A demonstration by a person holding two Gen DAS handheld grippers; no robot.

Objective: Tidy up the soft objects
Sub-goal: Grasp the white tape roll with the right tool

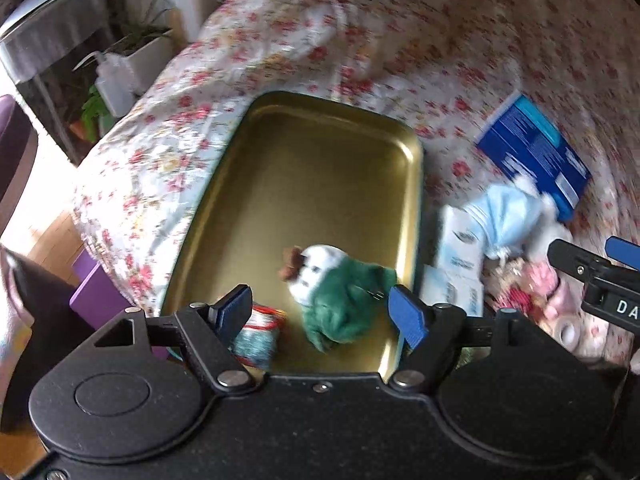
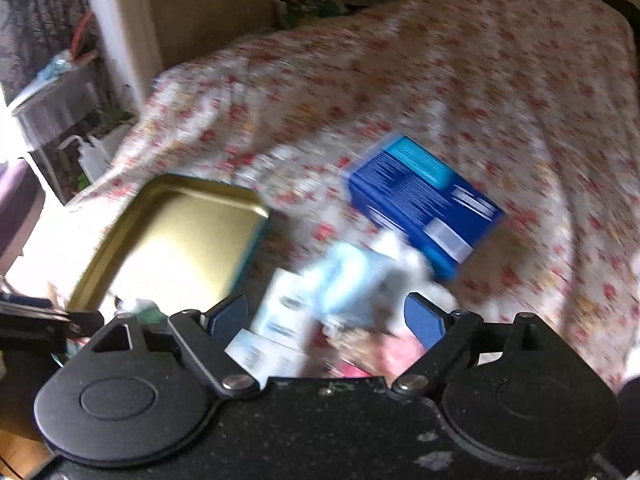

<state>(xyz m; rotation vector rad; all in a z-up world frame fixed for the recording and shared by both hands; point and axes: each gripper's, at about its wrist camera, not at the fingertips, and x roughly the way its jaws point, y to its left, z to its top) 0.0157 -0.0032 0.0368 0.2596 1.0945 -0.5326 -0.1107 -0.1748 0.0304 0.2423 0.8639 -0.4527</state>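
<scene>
A gold metal tray (image 1: 312, 152) lies on the floral bedspread. In it sit a green-and-white plush toy (image 1: 336, 292) and a small teal-and-red knitted pouch (image 1: 258, 334). My left gripper (image 1: 322, 314) is open and empty just above the tray's near end, with the plush between its blue fingers. My right gripper (image 2: 326, 318) is open and empty over a pile beside the tray: a light-blue soft toy (image 2: 352, 276) and a pink plush (image 2: 394, 354). The same pile shows in the left wrist view (image 1: 510, 220). The tray (image 2: 168, 236) is at the left of the right wrist view.
A blue box (image 1: 532, 152) lies on the bed (image 1: 360, 40) right of the tray, also in the right wrist view (image 2: 424, 204). White tissue packs (image 1: 460, 252) lie between tray and pile. Potted plants (image 1: 132, 52) and a table stand left of the bed.
</scene>
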